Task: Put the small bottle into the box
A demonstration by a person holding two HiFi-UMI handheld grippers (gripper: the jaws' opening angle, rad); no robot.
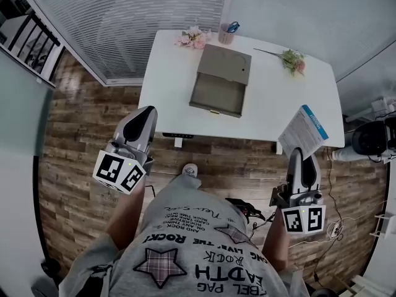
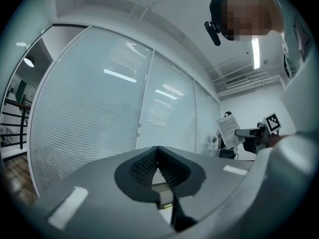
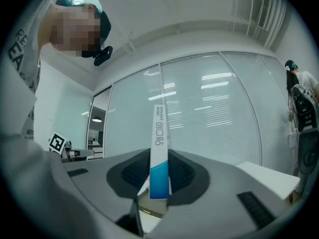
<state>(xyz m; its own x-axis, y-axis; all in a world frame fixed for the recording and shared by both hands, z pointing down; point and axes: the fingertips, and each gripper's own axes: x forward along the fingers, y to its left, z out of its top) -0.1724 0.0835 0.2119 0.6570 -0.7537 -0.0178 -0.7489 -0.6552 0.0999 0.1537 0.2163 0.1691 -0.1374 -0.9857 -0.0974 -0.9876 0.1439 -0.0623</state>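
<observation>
I stand back from the white table, holding both grippers up at waist height. My right gripper is shut on a flat white-and-blue carton. In the right gripper view the carton stands edge-on between the pads of the right gripper. My left gripper is shut with nothing in it, and its jaws meet in the left gripper view, at the left gripper. The left gripper view also catches the carton at the far right. A grey box lies open on the table. No small bottle shows.
Pink flowers and a pink cup with scissors sit at the table's back edge. A flower stem lies at the back right. Window blinds are behind, a wood floor below, and dark equipment to the right.
</observation>
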